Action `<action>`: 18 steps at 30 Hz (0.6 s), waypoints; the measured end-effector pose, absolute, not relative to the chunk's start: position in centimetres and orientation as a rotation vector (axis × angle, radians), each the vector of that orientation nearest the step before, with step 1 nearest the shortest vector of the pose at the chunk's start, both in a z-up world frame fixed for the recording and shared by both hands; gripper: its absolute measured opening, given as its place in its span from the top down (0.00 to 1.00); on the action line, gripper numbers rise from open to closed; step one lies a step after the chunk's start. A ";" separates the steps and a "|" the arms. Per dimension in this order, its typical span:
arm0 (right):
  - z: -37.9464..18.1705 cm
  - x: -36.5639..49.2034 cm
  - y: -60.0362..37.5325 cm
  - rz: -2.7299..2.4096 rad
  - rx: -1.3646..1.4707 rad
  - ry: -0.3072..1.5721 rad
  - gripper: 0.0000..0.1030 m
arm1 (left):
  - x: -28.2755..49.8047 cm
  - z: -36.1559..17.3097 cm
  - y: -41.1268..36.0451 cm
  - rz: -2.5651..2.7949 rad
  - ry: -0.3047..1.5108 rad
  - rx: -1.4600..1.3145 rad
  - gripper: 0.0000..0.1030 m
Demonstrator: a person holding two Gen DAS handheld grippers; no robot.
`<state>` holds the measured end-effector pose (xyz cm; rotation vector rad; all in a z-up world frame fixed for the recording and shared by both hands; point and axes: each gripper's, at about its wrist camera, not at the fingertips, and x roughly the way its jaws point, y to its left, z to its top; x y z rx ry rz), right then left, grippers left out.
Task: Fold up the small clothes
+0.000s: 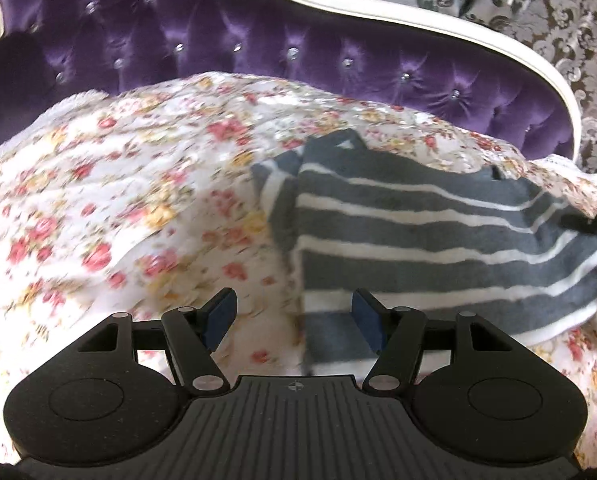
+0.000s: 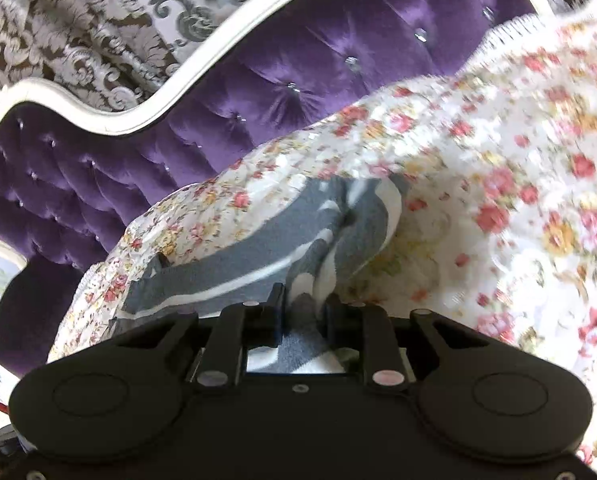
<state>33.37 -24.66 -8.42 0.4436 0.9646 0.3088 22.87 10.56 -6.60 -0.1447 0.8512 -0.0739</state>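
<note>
A small grey garment with white stripes [image 1: 438, 240] lies on a floral bedspread [image 1: 118, 200]. In the left wrist view my left gripper [image 1: 294, 316] is open and empty, hovering over the garment's near left edge. In the right wrist view my right gripper [image 2: 302, 312] is shut on a fold of the striped garment [image 2: 258, 256], which bunches up between the fingers. The right gripper's black tip shows at the right edge of the left wrist view [image 1: 590, 222], at the garment's far right corner.
A purple tufted headboard [image 1: 218, 40] with a white frame [image 1: 418, 28] rises behind the bed; it also shows in the right wrist view [image 2: 298, 72]. Patterned damask wallpaper [image 2: 78, 20] lies beyond. The floral bedspread [image 2: 518, 200] spreads wide on both sides of the garment.
</note>
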 end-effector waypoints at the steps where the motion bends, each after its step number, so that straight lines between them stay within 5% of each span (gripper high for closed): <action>1: -7.6 33.5 -23.8 0.320 0.424 0.958 0.73 | 22.5 -6.7 10.8 -0.079 0.849 -0.151 0.40; 5: -5.0 33.9 -20.0 0.390 0.372 0.932 0.76 | 21.5 -6.9 11.7 -0.106 0.846 -0.180 0.40; 9: -3.3 33.8 -14.6 0.510 0.347 0.917 0.93 | 20.7 -7.0 12.4 -0.124 0.839 -0.212 0.40; 18: -5.1 32.3 -6.4 0.674 0.289 0.961 0.84 | 19.0 -7.0 14.2 -0.139 0.835 -0.254 0.40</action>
